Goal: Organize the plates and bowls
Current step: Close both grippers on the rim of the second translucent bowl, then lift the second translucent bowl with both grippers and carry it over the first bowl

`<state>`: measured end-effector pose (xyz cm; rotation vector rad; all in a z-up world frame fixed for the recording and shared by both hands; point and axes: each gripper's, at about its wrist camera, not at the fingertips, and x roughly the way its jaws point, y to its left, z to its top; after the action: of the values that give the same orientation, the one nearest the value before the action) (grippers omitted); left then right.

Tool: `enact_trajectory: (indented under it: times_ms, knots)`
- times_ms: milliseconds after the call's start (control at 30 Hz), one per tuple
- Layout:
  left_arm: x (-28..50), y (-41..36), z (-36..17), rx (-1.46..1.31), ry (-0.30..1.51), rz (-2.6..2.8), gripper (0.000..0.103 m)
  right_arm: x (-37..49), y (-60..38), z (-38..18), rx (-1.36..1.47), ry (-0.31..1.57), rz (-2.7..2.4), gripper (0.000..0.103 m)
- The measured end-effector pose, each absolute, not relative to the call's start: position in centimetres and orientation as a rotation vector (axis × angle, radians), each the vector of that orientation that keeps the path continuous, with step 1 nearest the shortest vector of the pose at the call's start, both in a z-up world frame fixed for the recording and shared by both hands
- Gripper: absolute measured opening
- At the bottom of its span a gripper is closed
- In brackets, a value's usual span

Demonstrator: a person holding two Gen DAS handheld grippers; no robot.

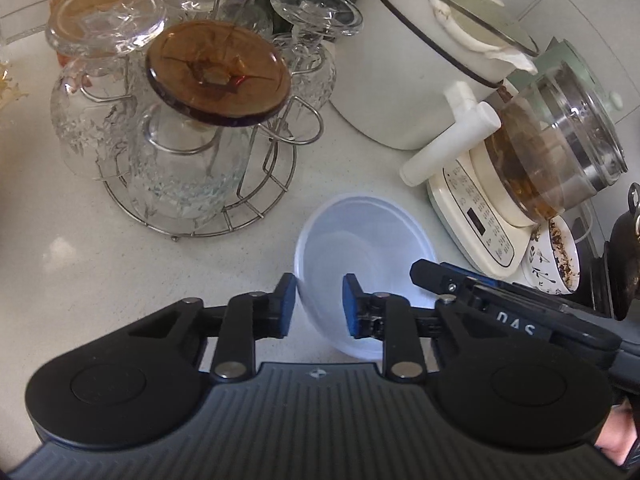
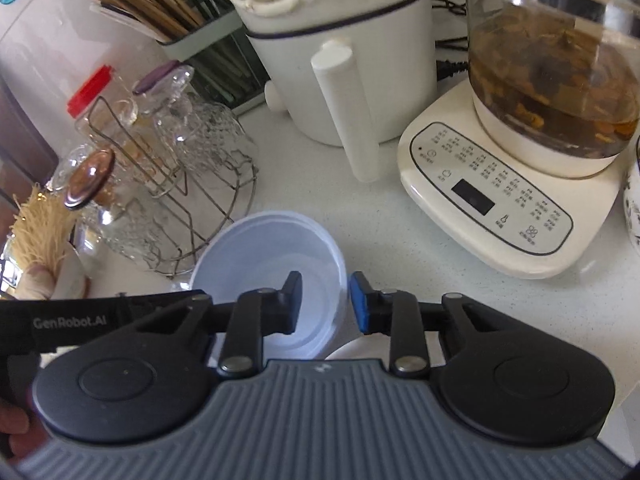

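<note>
Bowl (image 1: 360,248), translucent plastic, sits on the desk (image 1: 60,280) at lower centre of both wrist views, just beside the wire glass rack (image 1: 200,200). Left gripper (image 1: 318,306) and right gripper (image 2: 326,304) each straddle an opposite rim, fingers narrowed but gaps visible; contact uncertain. Close evenly, lift level; thin walls likely flex.

- The right hand-held gripper (image 2: 325,303) straddles the right rim of a translucent white bowl (image 2: 256,256): one finger inside, the blue-padded one outside, with gaps showing at the rim.
- The bowl sits on the pale counter (image 2: 372,232).
- A wire rack (image 2: 188,208) of upturned glasses stands just left of the bowl.
- Behind are a white pot (image 2: 320,64) and a glass kettle (image 2: 552,72) on its cream base.
- The left hand-held gripper (image 2: 96,320) enters at lower left.
</note>
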<state>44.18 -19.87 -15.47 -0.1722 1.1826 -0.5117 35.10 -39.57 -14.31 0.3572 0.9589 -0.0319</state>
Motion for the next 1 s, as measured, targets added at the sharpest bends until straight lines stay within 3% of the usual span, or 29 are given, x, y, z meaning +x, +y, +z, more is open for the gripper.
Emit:
enact_trajectory:
  times_ms: [167, 267, 400, 1000]
  knots:
    - [44.4, -20.2, -15.9, -0.159, 1.195, -0.498, 0.018, 35.7, -39.7, -15.1, 0.363, 0.981, -0.016, 0.028]
    - [44.6, -20.0, -16.0, -0.16, 1.189, -0.486, 0.01, 35.9, -39.9, -15.4, 0.372, 0.98, -0.018, 0.021]
    - [44.6, -19.1, -15.9, -0.19, 1.179, -0.483, 0.01, 35.9, -40.4, -15.8, 0.396, 0.967, -0.015, 0.01]
    - [44.6, -18.1, -12.4, -0.17, 1.125, -0.506, 0.009, 35.8, -40.6, -13.1, 0.422, 0.931, 0.011, 0.01]
